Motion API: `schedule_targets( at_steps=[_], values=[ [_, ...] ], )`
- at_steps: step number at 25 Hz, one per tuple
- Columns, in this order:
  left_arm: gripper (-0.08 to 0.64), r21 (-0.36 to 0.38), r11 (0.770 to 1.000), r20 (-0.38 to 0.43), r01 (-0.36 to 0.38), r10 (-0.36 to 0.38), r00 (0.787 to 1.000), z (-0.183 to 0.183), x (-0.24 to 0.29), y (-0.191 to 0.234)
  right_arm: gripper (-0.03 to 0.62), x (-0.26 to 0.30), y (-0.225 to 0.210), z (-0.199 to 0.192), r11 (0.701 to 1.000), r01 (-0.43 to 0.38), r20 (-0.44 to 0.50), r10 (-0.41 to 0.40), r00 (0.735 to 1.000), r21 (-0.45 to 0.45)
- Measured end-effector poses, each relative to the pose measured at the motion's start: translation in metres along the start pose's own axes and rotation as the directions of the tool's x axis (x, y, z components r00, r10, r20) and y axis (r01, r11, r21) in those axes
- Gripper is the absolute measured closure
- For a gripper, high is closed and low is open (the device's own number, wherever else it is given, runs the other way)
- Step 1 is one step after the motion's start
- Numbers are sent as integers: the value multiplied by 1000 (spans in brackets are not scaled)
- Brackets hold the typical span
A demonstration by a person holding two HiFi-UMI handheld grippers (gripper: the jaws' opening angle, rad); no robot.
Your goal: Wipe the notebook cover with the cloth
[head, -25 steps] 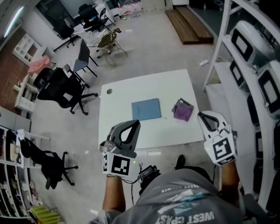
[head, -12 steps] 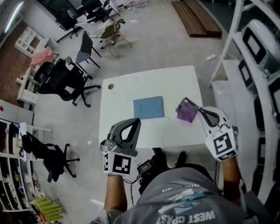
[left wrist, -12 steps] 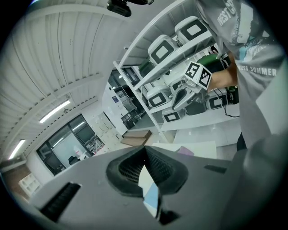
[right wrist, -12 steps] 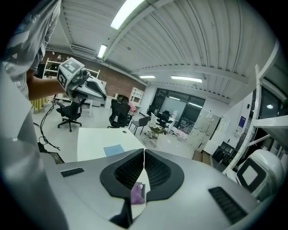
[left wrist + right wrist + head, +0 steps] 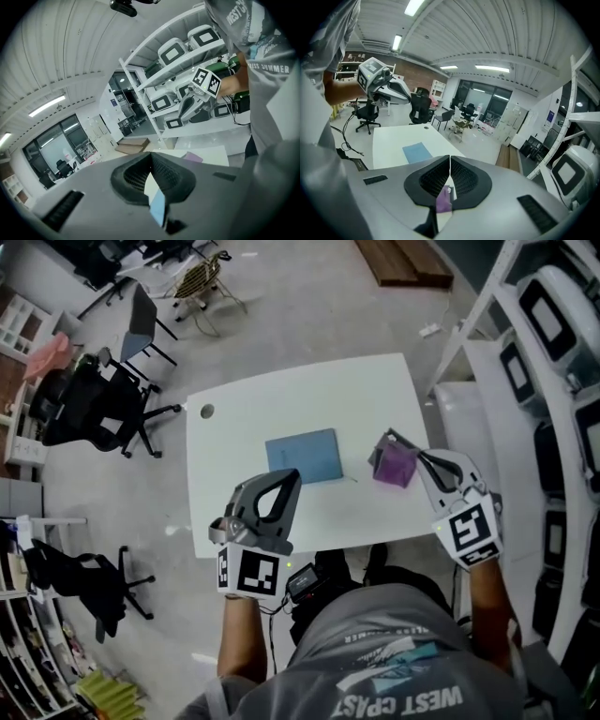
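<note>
- While facing the white surface [image 5: 281,399], holds the left hand-held gripper [image 5: 291,482] above its near edge and the right hand-held gripper [image 5: 422,457] above its right end.
- Has the left hand-held gripper's jaws pressed together at the tips, pinching nothing.
- Has the right hand-held gripper's jaws pressed together the same way, also pinching nothing.
- Finds the blue notebook [image 5: 303,456] lying flat and closed on the surface, just ahead of the left hand-held gripper's tips; catches a strip of its cover through the slot under those jaws in the left gripper view.
- Finds the purple cloth [image 5: 394,465] crumpled on the surface right at the right hand-held gripper's tips, between them and the notebook, apart from the notebook; cannot tell whether tips and cloth touch.
- Catches a sliver of the cloth through the slot below the closed jaws in the right gripper view.
- Has a black office chair [image 5: 94,409] well off to the left of the left hand-held gripper, and white shelving [image 5: 553,381] close on the right of the right one.
</note>
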State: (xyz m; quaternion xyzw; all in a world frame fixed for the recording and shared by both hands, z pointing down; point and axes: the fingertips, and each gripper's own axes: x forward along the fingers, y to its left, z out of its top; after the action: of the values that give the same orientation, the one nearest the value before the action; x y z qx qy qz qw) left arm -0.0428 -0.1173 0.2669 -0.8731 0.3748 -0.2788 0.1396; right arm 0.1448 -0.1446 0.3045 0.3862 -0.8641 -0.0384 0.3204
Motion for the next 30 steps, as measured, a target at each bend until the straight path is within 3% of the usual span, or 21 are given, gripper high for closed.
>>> schedule_targets(
  at_steps=[5, 14, 25, 30],
  values=[
    [557, -28, 999, -1, 41, -41, 999, -27, 23, 4, 560, 36, 1, -33, 998, -16, -70, 20, 997, 56],
    [557, -65, 991, -73, 118, -122, 990, -85, 62, -12, 560, 88, 8, -105, 991, -23, -199, 49, 979, 134],
    [557, -90, 980, -127, 177, -188, 974, -129, 93, -26, 558, 128, 20, -170, 981, -35, -283, 89, 955, 192],
    [557, -97, 976, -161, 193, -207, 965, -148, 103, -29, 482, 140, 25, -191, 975, -47, -311, 115, 943, 218]
  ],
)
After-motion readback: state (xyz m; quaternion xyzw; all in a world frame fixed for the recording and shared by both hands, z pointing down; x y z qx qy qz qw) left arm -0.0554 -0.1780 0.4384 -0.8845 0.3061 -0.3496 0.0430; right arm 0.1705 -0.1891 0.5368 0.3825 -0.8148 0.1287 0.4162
